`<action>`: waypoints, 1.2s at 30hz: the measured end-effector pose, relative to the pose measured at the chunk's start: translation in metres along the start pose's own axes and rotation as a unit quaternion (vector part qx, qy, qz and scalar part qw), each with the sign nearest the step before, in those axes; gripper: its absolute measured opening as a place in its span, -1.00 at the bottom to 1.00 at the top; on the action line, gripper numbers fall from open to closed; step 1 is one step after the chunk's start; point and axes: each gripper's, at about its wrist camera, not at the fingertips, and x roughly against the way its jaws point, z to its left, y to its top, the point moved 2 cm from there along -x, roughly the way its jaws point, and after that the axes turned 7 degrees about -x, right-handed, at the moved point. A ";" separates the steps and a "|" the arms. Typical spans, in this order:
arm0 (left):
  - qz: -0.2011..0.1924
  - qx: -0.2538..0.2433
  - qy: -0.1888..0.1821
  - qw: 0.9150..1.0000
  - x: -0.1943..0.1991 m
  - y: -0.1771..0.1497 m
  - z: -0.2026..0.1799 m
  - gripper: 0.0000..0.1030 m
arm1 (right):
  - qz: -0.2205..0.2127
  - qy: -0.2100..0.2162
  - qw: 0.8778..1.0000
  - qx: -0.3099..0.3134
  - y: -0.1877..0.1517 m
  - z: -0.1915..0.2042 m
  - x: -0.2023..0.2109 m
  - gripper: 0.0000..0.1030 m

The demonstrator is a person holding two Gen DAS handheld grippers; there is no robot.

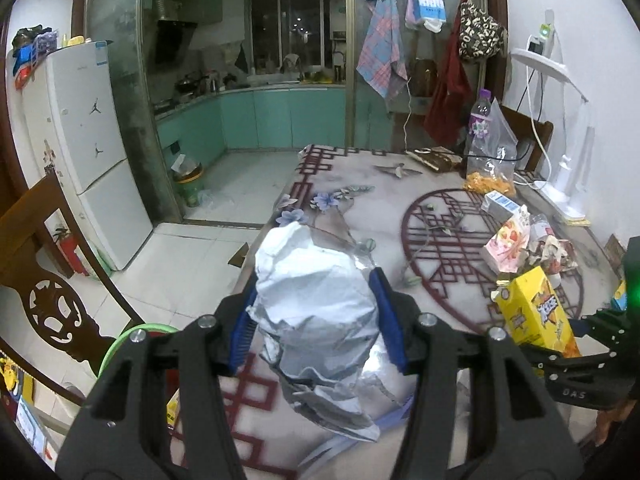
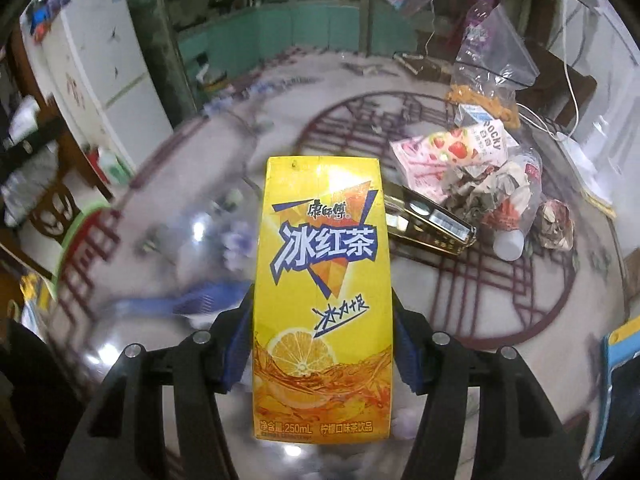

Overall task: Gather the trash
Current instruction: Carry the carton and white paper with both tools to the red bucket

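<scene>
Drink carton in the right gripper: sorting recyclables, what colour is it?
Yellow drink carton, orange base; clearest in right wrist view.

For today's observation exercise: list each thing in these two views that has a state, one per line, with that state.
Left gripper: shut on the crumpled silver wrapper.
Right gripper: shut on the yellow tea carton, held upright.
Clear plastic bottle: lying on its side in the trash pile.
Purple-capped bottle: standing, capped.
Clear snack bag: upright.

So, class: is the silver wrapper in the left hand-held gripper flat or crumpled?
Crumpled: the silver wrapper bulges in creased folds between the left hand-held gripper fingers.
</scene>
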 end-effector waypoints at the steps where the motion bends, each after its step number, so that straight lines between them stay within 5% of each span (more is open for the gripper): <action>1: -0.001 0.002 -0.003 1.000 0.002 -0.001 0.003 0.00 | -0.010 0.004 1.000 -0.008 0.000 0.005 0.006 0.12; 14: 0.021 0.041 0.005 0.999 0.001 -0.021 0.054 0.01 | -0.051 0.025 0.998 -0.004 0.007 0.070 0.026 0.12; 23: 0.039 0.056 0.001 0.998 -0.003 -0.033 0.074 0.02 | -0.095 -0.018 0.995 -0.005 0.007 0.095 0.046 0.12; 36: 0.046 0.093 0.028 0.994 0.001 -0.045 0.116 0.02 | -0.141 -0.036 0.986 0.086 0.012 0.166 0.063 0.12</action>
